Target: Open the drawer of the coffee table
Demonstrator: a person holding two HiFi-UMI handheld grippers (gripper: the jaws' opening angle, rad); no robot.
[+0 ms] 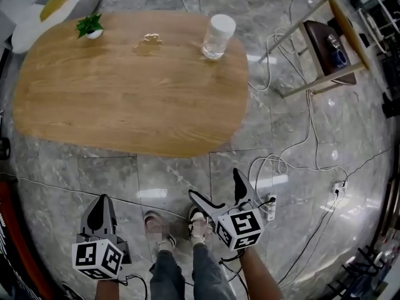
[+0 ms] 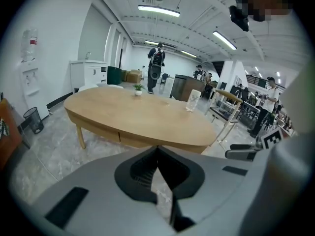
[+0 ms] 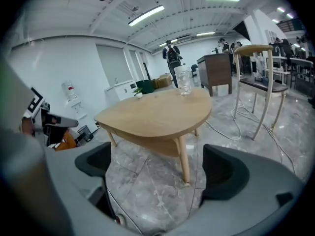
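The oval wooden coffee table (image 1: 125,92) fills the upper left of the head view. In the left gripper view its near side shows a plain apron (image 2: 147,142) with a dark vertical seam; no drawer stands out from it. My left gripper (image 1: 100,204) hangs over the floor in front of the table with its jaws shut on nothing, and the table (image 2: 138,114) lies ahead of it. My right gripper (image 1: 215,186) is also short of the table's edge and is open, with bare floor between its pads (image 3: 224,171). It faces the table's right end (image 3: 157,114).
On the table stand a small green plant (image 1: 90,25), a clear glass with a white lid (image 1: 219,36) and a small tan scrap (image 1: 150,40). A wooden chair (image 1: 331,42) is at the right. Cables and a power strip (image 1: 270,206) lie on the marble floor by the person's feet (image 1: 200,225).
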